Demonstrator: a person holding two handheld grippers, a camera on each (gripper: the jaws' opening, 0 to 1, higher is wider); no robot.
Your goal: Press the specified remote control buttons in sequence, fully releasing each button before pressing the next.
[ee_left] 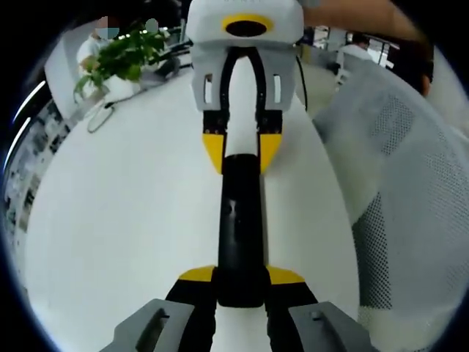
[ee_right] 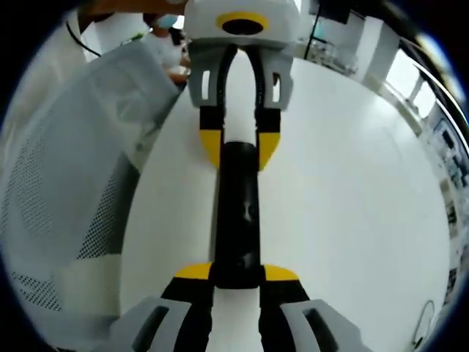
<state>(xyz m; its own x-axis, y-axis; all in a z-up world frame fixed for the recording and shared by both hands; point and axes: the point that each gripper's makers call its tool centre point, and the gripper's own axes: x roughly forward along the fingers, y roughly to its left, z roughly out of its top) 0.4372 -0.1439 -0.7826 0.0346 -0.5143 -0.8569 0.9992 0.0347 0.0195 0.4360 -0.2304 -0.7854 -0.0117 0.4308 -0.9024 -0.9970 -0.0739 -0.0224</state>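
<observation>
White table (ee_left: 110, 220) broad, open; both tongs (ee_left: 240, 282) (ee_right: 236, 282) clamp black remote (ee_left: 240, 235) ends, probably near mesh chair (ee_left: 410, 183).

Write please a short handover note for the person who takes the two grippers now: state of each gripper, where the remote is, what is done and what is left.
Left gripper: shut on the near end of the black remote control, yellow tips on both its sides.
Right gripper: shut on the opposite end of the remote, facing the left one.
The remote is held between both grippers above the white table. A mesh chair stands at the table's edge and a potted plant at the far side.
Done: remote is gripped at both ends. Whether any button was pressed, cannot tell.
Left: probably free one gripper and press the buttons one at a time.
</observation>
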